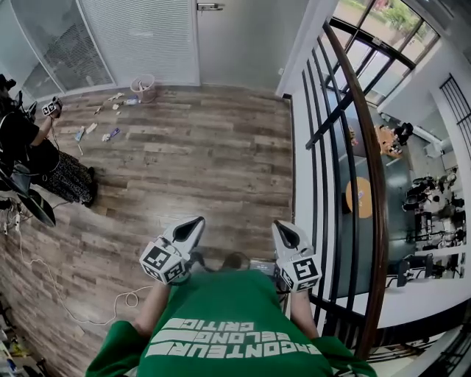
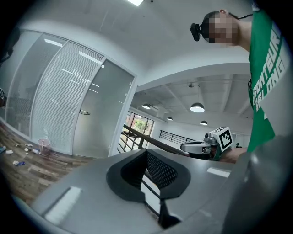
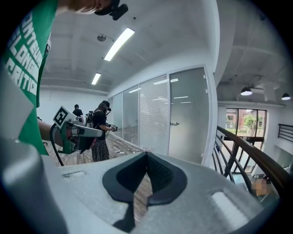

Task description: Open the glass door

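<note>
The frosted glass door [image 1: 243,37] stands shut at the far end of the wooden floor, its metal handle [image 1: 210,6] near the top of the head view. Both grippers hang close to my body, far from the door. My left gripper [image 1: 193,224] is shut with nothing in it, and my right gripper [image 1: 285,234] is shut and empty too. In the left gripper view the door [image 2: 94,128] and handle [image 2: 84,112] lie far beyond the closed tips [image 2: 147,151]. The right gripper view shows the door [image 3: 185,114] and handle [image 3: 174,123] past its closed tips [image 3: 146,154].
A dark railing [image 1: 368,169] runs along the right over a drop to a lower floor. A person [image 1: 29,147] holding grippers stands at the left. A pink basket [image 1: 143,85] and scattered litter [image 1: 96,129] lie near the blinds wall [image 1: 140,37]. A white cable [image 1: 66,302] trails on the floor.
</note>
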{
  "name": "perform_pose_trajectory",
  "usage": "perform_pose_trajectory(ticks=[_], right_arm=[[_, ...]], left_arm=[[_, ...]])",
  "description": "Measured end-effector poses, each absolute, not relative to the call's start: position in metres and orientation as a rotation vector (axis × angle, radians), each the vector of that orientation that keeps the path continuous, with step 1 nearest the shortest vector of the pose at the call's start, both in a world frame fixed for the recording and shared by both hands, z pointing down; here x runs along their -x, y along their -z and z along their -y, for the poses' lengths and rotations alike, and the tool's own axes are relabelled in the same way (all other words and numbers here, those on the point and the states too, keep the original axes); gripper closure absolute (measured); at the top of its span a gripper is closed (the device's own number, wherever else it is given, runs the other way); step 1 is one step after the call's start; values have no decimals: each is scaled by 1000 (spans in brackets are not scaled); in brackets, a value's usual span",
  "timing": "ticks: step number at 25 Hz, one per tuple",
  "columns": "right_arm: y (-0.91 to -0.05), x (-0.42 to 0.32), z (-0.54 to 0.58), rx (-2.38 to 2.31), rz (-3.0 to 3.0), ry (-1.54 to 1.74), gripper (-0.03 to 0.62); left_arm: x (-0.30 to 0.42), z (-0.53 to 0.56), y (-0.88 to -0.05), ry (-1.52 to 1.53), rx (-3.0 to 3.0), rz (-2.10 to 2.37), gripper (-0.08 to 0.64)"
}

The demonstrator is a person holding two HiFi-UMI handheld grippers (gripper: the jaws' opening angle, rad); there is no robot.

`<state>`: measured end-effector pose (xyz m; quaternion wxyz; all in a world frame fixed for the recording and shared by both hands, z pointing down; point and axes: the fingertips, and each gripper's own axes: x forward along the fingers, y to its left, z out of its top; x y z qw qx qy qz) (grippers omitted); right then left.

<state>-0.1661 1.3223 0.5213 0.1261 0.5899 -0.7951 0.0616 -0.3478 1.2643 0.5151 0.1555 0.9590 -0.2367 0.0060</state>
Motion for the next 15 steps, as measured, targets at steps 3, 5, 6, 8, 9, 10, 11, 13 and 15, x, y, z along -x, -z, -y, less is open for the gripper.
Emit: perform_pose_trajectory(ticks=[3, 5, 6, 8, 9, 10, 11, 13, 15], right_arm=[[-522, 152, -1325, -1727, 2322, -188, 598], [-525, 144, -1324, -1730, 2327, -198, 598], [-526, 141, -1323, -1727, 2329, -203, 598], [-530, 138, -1320, -1711, 2339, -210, 598], [-532, 139, -1319, -1698, 2344, -213, 598], [-533, 140, -1317, -1684, 2350, -215, 598], [-534, 142, -1315, -1672, 2356, -217, 598], [-536, 146, -1311, -1652, 2364, -223, 598], [-538, 149, -1305, -1635, 2362, -226, 598]], left_arm=[[340, -1266, -513, -21, -2747, 694, 543], [335, -1265, -513, -26, -2743, 705, 543], [332, -1265, -513, -29, -2742, 710, 543], [330, -1266, -514, -32, -2739, 723, 543], [329, -1265, -514, -33, -2737, 732, 543], [329, -1264, -515, -35, -2732, 740, 543], [330, -1262, -517, -38, -2726, 746, 543], [330, -1259, -519, -39, -2715, 753, 543], [330, -1252, -521, -32, -2708, 751, 543]])
